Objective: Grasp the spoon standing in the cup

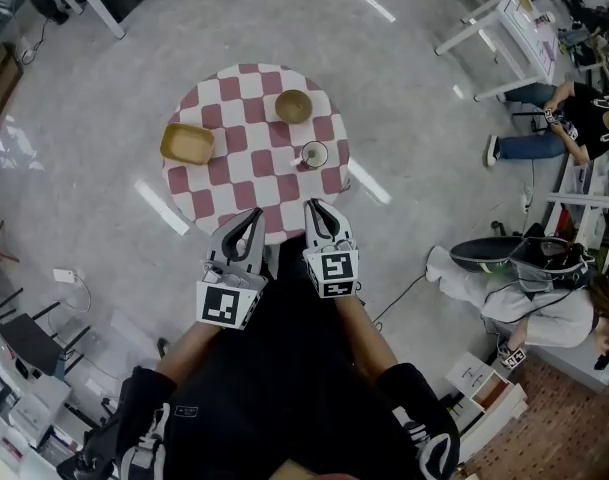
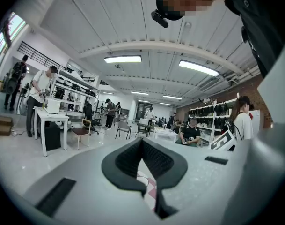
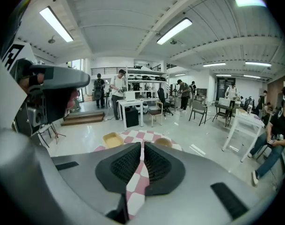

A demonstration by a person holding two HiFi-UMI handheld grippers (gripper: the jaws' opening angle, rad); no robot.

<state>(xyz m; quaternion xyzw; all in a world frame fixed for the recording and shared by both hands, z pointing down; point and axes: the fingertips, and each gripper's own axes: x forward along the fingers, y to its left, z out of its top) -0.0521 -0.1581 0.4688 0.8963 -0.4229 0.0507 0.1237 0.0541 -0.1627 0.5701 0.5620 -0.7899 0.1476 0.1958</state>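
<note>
— Where's the cup [image 1: 314, 154]?
— On the right side of the round checkered table [image 1: 216, 173], standing upright. A thin pale thing, probably the spoon [image 1: 309, 157], stands inside it, though it is too small in the head view to be sure.
— And the grippers?
— Both hang at the near edge of the table, side by side, well short of the cup. The right gripper [image 1: 322, 208] is the closer of the two, almost straight in front of the cup.
— Fingers?
— The left gripper [image 1: 250, 218] has its pads pressed together at the tips, with nothing between them. The right gripper's pads also meet at the tips, leaving only a thin slit through which the cloth shows.
— Anything else on the table?
— A yellow tray [image 1: 188, 144] sits on the left side and a round bowl [image 1: 293, 106] on the far side, each apart from the cup.
</note>
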